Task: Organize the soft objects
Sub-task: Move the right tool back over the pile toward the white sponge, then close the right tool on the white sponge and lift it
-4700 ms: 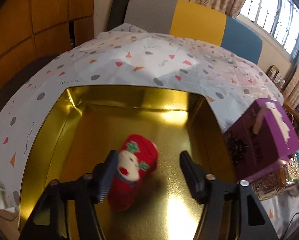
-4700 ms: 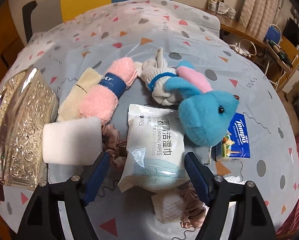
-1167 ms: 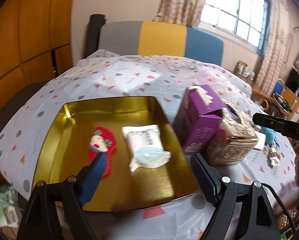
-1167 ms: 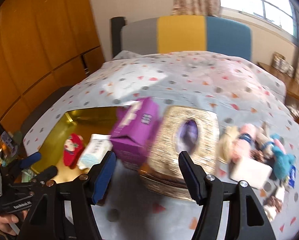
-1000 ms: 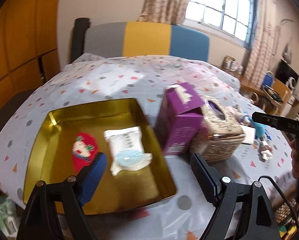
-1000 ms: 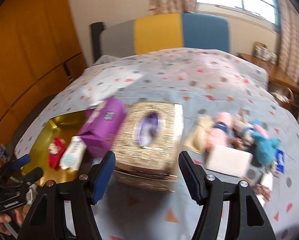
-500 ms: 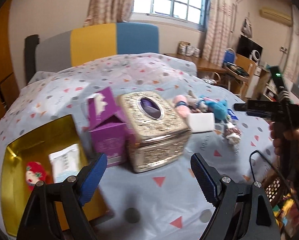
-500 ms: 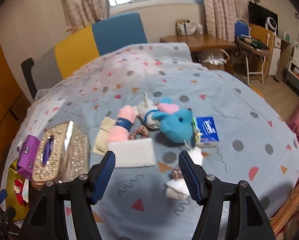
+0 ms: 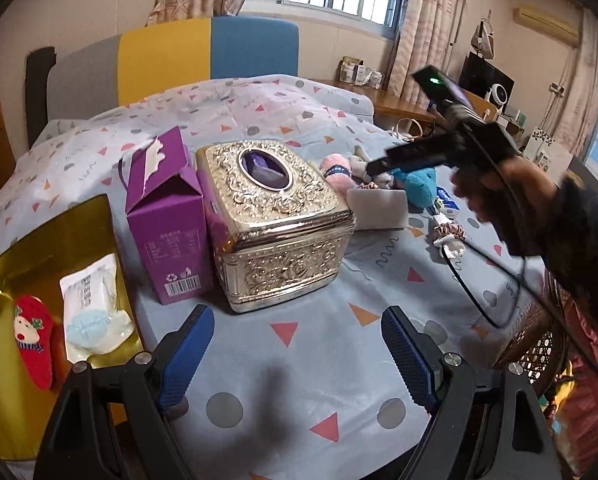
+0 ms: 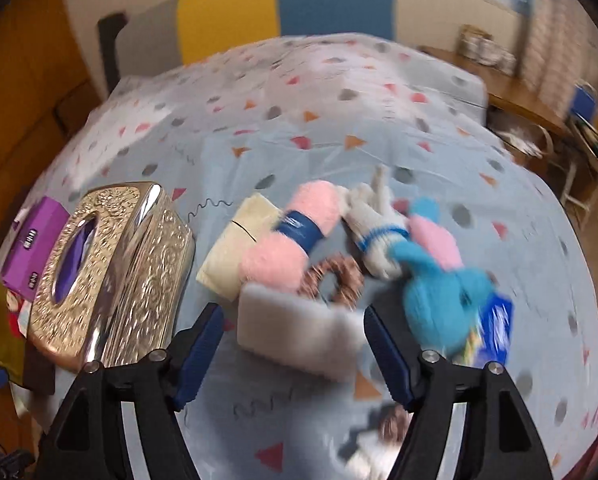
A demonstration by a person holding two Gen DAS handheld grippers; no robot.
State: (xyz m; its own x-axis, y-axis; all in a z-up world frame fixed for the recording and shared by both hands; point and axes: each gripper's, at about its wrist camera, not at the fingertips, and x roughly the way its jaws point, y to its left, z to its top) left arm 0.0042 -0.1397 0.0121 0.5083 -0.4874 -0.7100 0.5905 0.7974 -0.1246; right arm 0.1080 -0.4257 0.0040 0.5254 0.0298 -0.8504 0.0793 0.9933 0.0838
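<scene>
My left gripper (image 9: 295, 344) is open over bare cloth in front of the ornate tissue box (image 9: 275, 220), with nothing between its fingers. At far left the gold tin (image 9: 3, 396) holds a red sock (image 9: 33, 344) and a wet-wipe pack (image 9: 93, 312). My right gripper (image 10: 293, 346) hangs above the white sponge block (image 10: 295, 334); its jaws are opening and hold nothing. Beyond the sponge lie a pink rolled towel (image 10: 299, 236), a cream cloth (image 10: 235, 248), a brown scrunchie (image 10: 333, 280), a white sock (image 10: 375, 224) and a blue plush toy (image 10: 439, 292).
A purple carton (image 9: 165, 216) stands between the tin and the tissue box. A blue tissue packet (image 10: 497, 328) lies beside the plush, and another scrunchie (image 10: 391, 428) near the front edge. A person's hand (image 9: 495, 188) carries the right gripper; its cable (image 9: 475, 292) trails over the table.
The left view has swung right, from the tin to the tissue box and soft pile. My right gripper came down close over the white sponge, and its jaws stand a little wider.
</scene>
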